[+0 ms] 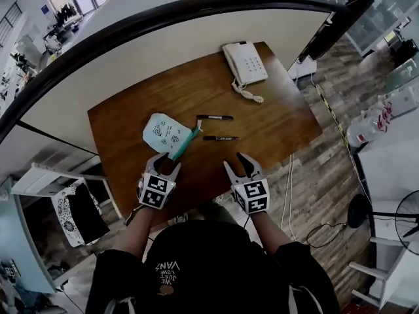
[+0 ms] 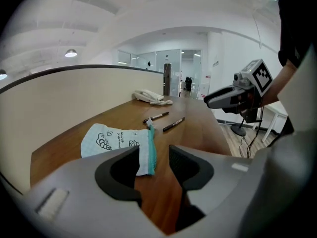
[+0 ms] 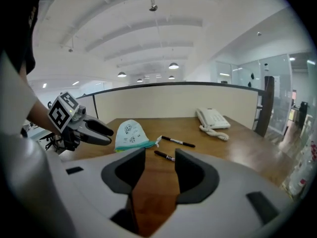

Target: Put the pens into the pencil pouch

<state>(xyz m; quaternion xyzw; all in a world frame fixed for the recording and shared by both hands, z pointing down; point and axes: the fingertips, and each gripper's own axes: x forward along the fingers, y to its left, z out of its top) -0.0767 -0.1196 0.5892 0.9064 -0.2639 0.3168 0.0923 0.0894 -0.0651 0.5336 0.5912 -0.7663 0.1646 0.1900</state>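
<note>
Head view puts the nearer pen (image 1: 220, 138) just ahead of the right gripper (image 1: 236, 161), toward the middle of the table (image 1: 118, 129). Its length runs side to side, roughly parallel to the near edge. The second pen (image 1: 214, 117) lies just beyond it, turned the same way. The pouch (image 1: 163, 133) lies left of both pens, its teal zip edge facing them, just ahead of the left gripper (image 1: 167, 161). Both grippers have their jaws apart and empty. The right gripper looks better placed to pick up a pen.
</note>
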